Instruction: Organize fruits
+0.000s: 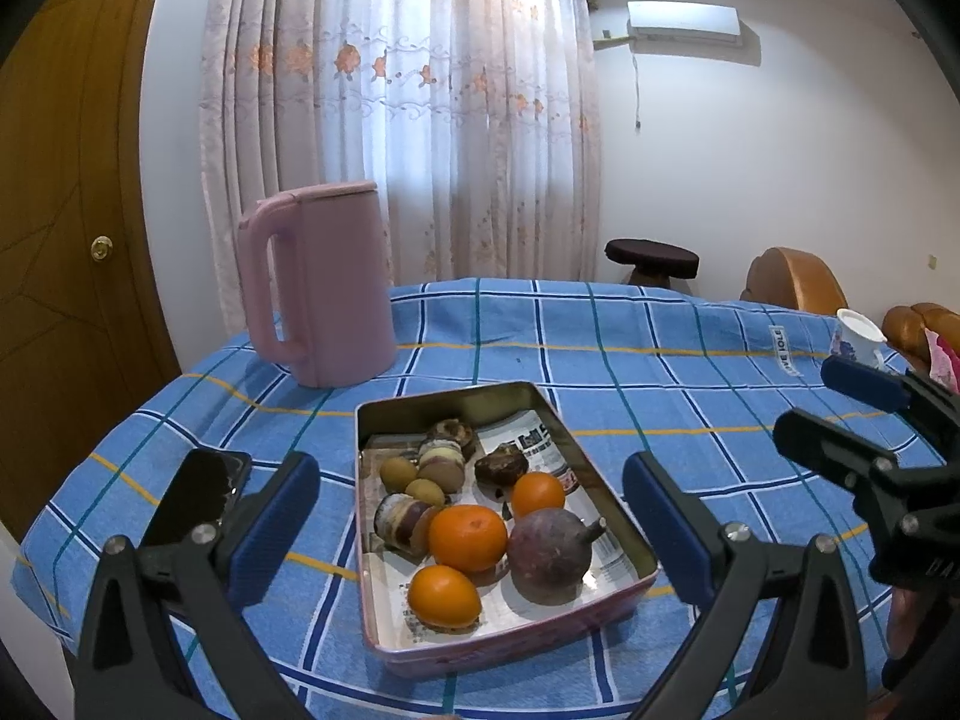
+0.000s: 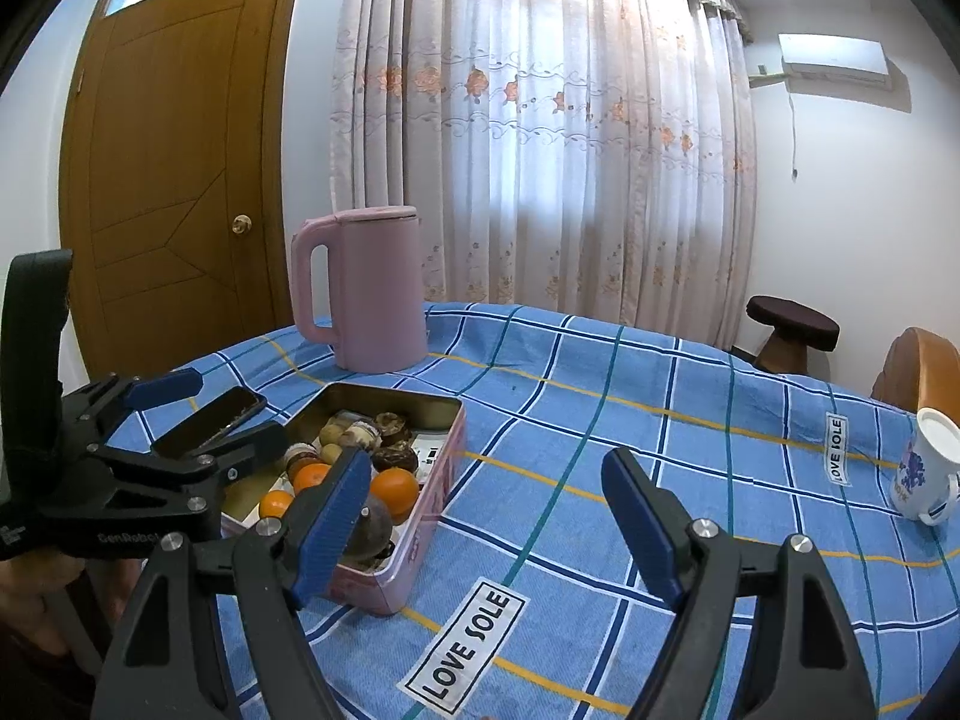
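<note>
- Because the shallow rectangular metal tin [image 1: 612,516] lies straight ahead of and between the wide-spread blue pads of the left gripper [image 1: 471,525], that gripper looks the better placed of the two to reach the fruit; its jaws stand fully open and hold nothing.
- The fruit sits inside the tin on the blue checked tablecloth [image 1: 690,372]: three round orange citrus fruits [image 1: 468,538] and a dull purple round fruit with a short stem [image 1: 552,546] toward the near end, small brownish-green fruits [image 1: 399,473] and dark banded pieces I cannot identify toward the far end.
- The tin's long axis runs away from the left gripper, slightly angled to the right, so the near citrus is the first thing in its line.
- The right gripper [image 2: 486,531] hovers to the right of the tin, over bare cloth, jaws wide apart and empty; the tin lies off its left finger.
- From the right wrist view, the left pad and the other tool cover much of the tin, so the fruit there is only partly seen.
- A pink plastic lidded jug [image 1: 318,285] stands behind the tin, and a black phone [image 1: 201,495] lies left of it, partly hidden by the left finger.
</note>
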The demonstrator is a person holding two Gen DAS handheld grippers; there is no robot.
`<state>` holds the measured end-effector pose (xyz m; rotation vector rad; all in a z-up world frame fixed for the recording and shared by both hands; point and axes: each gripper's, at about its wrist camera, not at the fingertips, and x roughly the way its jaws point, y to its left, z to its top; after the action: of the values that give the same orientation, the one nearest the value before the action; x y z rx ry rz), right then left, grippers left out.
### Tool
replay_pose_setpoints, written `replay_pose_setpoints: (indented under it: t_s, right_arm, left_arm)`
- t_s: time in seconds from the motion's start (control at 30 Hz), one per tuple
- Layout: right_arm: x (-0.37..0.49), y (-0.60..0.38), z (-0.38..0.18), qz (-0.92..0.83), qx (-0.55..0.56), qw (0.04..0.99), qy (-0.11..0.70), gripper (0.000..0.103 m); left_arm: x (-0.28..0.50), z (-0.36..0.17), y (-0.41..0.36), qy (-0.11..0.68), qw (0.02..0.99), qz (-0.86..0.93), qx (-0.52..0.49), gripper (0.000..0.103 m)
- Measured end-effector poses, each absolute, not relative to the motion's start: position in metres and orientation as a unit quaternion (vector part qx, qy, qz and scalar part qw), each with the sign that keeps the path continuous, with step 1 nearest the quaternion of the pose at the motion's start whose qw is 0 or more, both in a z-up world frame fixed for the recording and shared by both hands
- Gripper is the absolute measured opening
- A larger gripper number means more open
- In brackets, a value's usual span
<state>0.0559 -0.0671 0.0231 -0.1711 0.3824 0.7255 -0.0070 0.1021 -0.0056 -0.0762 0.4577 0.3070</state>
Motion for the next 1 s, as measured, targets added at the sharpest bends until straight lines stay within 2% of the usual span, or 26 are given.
replay_pose_setpoints:
  t_s: [1.0]
  right_arm:
    - [0.054, -0.085, 0.022, 0.337, -0.066, 0.922, 0.177, 0.081]
  left_arm:
    - [-0.009, -0.002, 0.094, 0.221, 0.962, 0.16, -0.025, 0.103]
